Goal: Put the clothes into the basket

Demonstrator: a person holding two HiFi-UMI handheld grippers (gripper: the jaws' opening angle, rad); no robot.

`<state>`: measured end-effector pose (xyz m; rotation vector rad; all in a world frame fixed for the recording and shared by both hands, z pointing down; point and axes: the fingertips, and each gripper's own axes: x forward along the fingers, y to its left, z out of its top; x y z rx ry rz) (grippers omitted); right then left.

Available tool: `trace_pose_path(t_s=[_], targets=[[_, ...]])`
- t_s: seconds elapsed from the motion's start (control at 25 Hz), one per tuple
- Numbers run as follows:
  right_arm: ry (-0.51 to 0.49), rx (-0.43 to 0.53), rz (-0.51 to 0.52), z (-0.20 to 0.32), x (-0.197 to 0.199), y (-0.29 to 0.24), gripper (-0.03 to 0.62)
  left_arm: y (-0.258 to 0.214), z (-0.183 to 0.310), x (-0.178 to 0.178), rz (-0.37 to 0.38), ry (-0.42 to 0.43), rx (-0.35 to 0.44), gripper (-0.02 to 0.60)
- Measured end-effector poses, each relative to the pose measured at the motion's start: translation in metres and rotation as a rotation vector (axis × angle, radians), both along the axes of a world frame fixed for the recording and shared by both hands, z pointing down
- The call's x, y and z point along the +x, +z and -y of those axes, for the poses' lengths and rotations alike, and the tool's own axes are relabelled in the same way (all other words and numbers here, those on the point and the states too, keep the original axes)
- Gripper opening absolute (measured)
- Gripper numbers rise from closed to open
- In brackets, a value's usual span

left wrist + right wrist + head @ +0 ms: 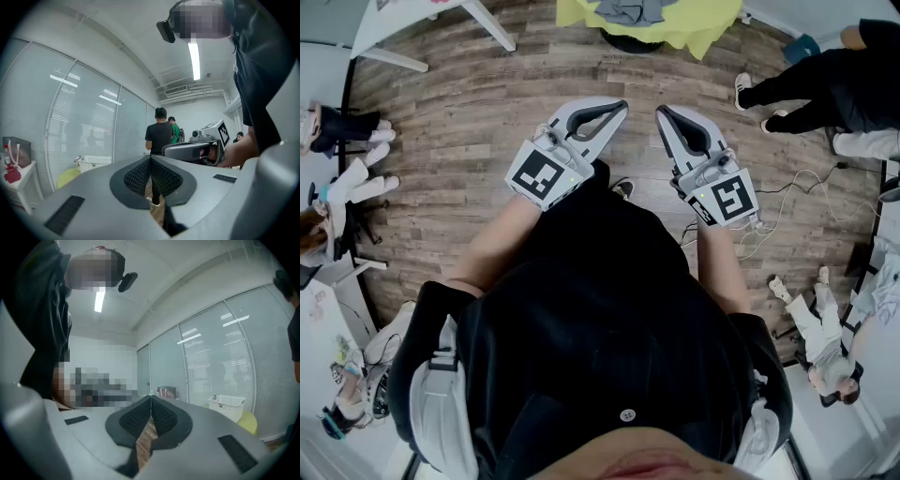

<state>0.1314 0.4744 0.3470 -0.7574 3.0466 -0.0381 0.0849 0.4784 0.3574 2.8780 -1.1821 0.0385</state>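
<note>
Two grippers in the head view, held out side by side before the person's dark torso, above a wood-plank floor (469, 112). The left gripper (620, 106) and right gripper (662, 113) both point up-frame, tips near each other but apart. Well beyond them, at the top edge, grey clothes (630, 11) lie heaped on a yellow-covered table (698, 26). Other people stand along the right edge.

Left gripper view: jaws pressed together, ribbed pads (140, 176) meeting in one line, nothing between them. A white basket (96, 164) sits at lower left by the glass wall, on a yellow surface. A person in a black shirt (159, 133) stands mid-room, back turned.

Right gripper view: jaws fully together, empty, floor planks showing below the pads. The same basket appears at right, beside the blinds, well away from the gripper.
</note>
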Motion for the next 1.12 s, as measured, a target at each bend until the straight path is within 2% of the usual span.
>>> trace_pose_path(t_s=[0.2,0.4,0.56,0.64,0.76,1.12], targets=[[0.001,0.002,0.007,-0.005,0.008,0.000,0.025,0.002,-0.006,0.006,0.016,-0.004,-0.013,0.011],[0.026,0.011,0.009,-0.004,0.016,-0.003,0.026,-0.005,-0.006,0.010,0.035,-0.012,0.007,0.011],[0.037,0.007,0.010,-0.001,0.021,-0.004,0.026,0.001,-0.008,0.008,0.078,-0.018,-0.020,0.011],[0.034,0.007,0.001,0.001,0.021,-0.003,0.026,-0.003,-0.005,0.008,0.069,-0.015,-0.006,0.011],[0.032,0.000,-0.012,0.012,0.017,0.000,0.026,-0.005,0.007,0.005,0.043,-0.020,0.008,0.011],[0.023,-0.028,-0.016,0.066,-0.012,0.003,0.026,0.001,0.072,-0.015,0.052,0.018,-0.011,0.011]])
